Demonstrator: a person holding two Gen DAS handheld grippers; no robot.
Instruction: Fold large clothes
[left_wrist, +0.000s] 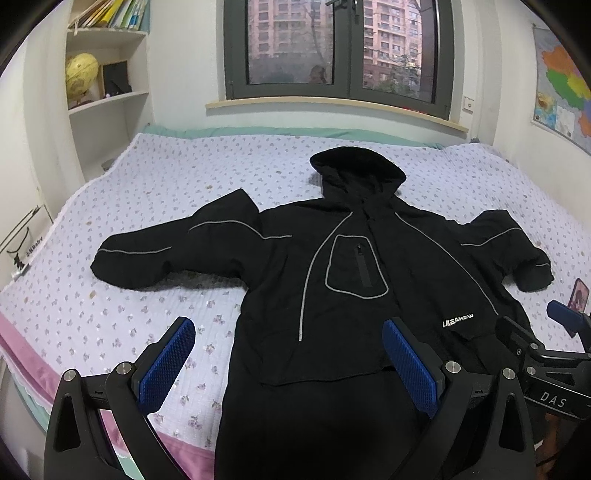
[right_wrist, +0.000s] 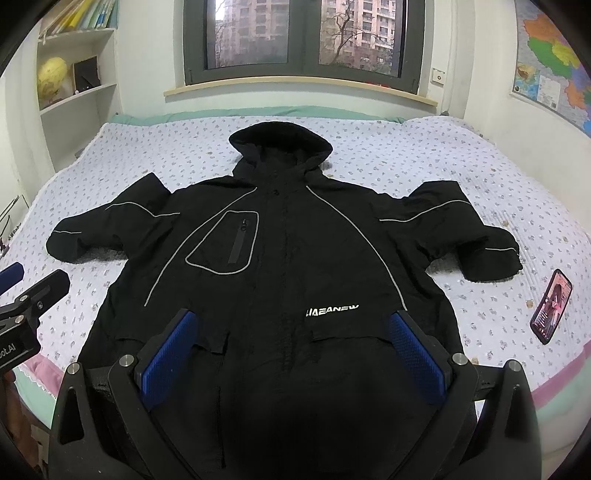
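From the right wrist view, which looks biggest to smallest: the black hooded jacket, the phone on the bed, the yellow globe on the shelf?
1. Black hooded jacket, by far.
2 and 3. Yellow globe and phone look alike in size; the globe sits farther off, so I won't rank them.

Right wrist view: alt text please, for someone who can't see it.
A black hooded jacket lies face up and unfolded on a floral bedspread, sleeves spread to both sides. The open right gripper hovers over its lower hem, holding nothing. A phone lies on the bed to the right, and the left gripper shows at the left edge.
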